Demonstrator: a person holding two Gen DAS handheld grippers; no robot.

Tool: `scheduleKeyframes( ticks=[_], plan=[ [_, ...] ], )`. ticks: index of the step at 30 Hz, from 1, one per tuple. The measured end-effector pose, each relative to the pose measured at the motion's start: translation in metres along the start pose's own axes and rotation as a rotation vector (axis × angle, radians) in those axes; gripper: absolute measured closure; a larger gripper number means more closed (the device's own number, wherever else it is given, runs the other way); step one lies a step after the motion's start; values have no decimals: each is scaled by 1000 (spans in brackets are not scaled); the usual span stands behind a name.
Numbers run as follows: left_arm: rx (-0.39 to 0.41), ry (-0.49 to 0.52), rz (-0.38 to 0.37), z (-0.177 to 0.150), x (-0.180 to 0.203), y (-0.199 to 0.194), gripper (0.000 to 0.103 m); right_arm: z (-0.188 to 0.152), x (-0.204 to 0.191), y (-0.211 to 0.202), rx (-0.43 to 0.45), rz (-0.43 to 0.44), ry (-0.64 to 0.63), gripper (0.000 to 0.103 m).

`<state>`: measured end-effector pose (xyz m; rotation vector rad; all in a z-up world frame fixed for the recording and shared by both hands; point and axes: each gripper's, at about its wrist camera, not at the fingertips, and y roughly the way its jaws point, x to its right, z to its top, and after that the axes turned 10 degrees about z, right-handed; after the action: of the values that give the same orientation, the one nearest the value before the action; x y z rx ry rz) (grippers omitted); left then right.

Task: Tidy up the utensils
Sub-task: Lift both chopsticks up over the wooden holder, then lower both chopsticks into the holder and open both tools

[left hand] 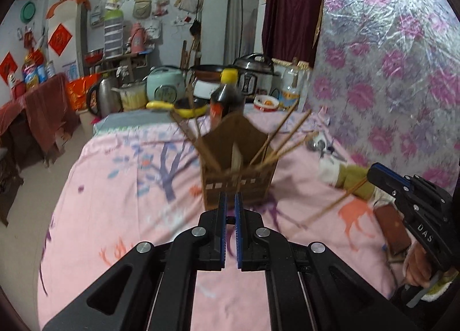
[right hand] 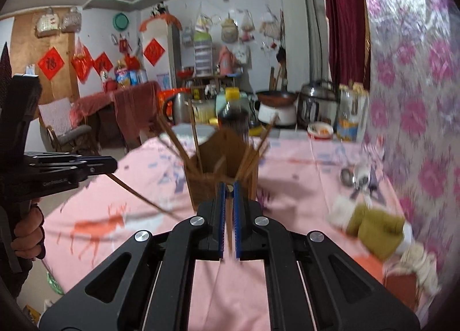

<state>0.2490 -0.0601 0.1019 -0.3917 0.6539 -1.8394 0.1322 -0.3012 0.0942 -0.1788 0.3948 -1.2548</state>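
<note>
Wooden chopstick holder (left hand: 238, 170) stands upright mid-worktop (left hand: 120, 187) on pink cloth, chopsticks fanned out of its open top, so more can drop in from above.

Right gripper (right hand: 229, 210) jaws clenched on chopstick (right hand: 229, 233), near end-on to camera.

Left gripper (left hand: 230, 216) jaws clenched; in right view stick (right hand: 138, 194) slants from its tip. Likely both headed for holder.

Spoons (left hand: 317, 144) lie beyond, unsorted.

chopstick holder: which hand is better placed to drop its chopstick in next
Right, narrowly: the right gripper, shut on a chopstick, lines up with the opening of the chopstick holder; the left gripper, also holding one, lines up with its base.
</note>
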Motion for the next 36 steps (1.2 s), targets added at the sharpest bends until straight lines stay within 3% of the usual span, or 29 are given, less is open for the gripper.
scheduleKeyframes(
  ticks=[10,13,16,19,21,27,36],
  plan=[
    [37,48,-20,87,20,7,97,73,4,28,51,34,-24,97],
    [88,53,-4,124,24,4,97,100,6,37,96,24,-11,97],
    [207,18,36,168,25,-1,97,136,18,49,181,1,32,97],
    [260,-15,51,191,25,9,97,151,30,62,222,-15,62,97],
    [260,-10,78,194,28,28,97,153,38,78,225,-31,75,97],
    [153,-26,89,176,17,87,97,143,56,108,183,-47,91,97],
    [142,-43,88,165,-1,92,97,144,54,114,180,-48,79,97]
  ],
)
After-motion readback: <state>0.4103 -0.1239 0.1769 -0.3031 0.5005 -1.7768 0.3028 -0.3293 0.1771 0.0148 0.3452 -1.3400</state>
